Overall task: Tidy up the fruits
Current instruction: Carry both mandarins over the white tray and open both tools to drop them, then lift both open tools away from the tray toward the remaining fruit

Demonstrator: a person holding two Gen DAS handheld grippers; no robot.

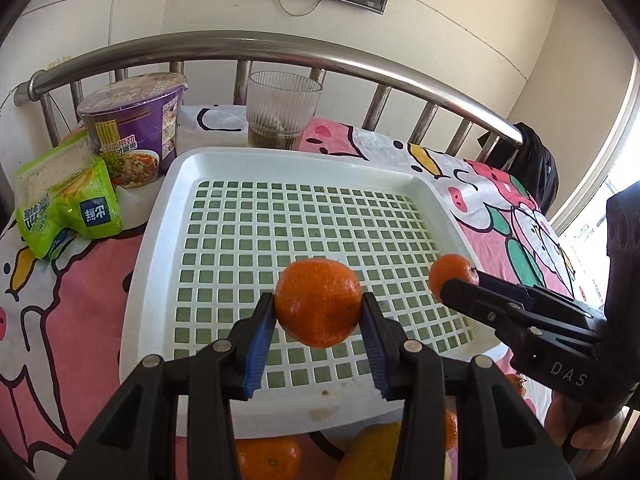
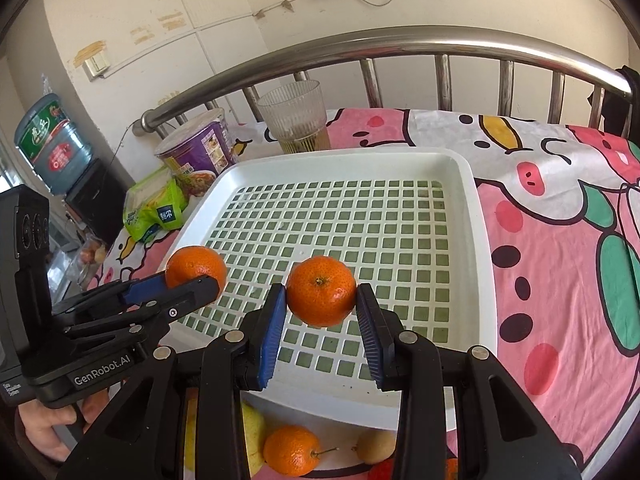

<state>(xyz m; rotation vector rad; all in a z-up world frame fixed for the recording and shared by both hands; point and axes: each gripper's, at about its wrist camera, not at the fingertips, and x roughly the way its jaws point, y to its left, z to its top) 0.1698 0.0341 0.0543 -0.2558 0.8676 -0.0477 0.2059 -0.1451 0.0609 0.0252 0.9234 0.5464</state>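
Note:
My left gripper (image 1: 319,306) is shut on an orange mandarin (image 1: 318,303), held above the near part of the white perforated tray (image 1: 168,200). My right gripper (image 2: 321,298) is shut on a second mandarin (image 2: 321,297) over the same tray (image 2: 480,240). Each wrist view shows the other gripper: the right gripper (image 1: 454,280) with its mandarin (image 1: 450,270) at the tray's right edge, the left gripper (image 2: 192,280) with its mandarin (image 2: 195,264) at the tray's left edge. More fruit lies on the bedsheet in front of the tray: another mandarin (image 2: 291,450), a yellow fruit (image 2: 375,446).
Behind the tray stand a ribbed glass (image 1: 283,110) with some liquid, a purple instant noodle cup (image 1: 134,128) and a green snack packet (image 1: 66,204). A steel bed rail (image 1: 280,46) runs along the back. A water bottle (image 2: 50,142) stands off the bed at left.

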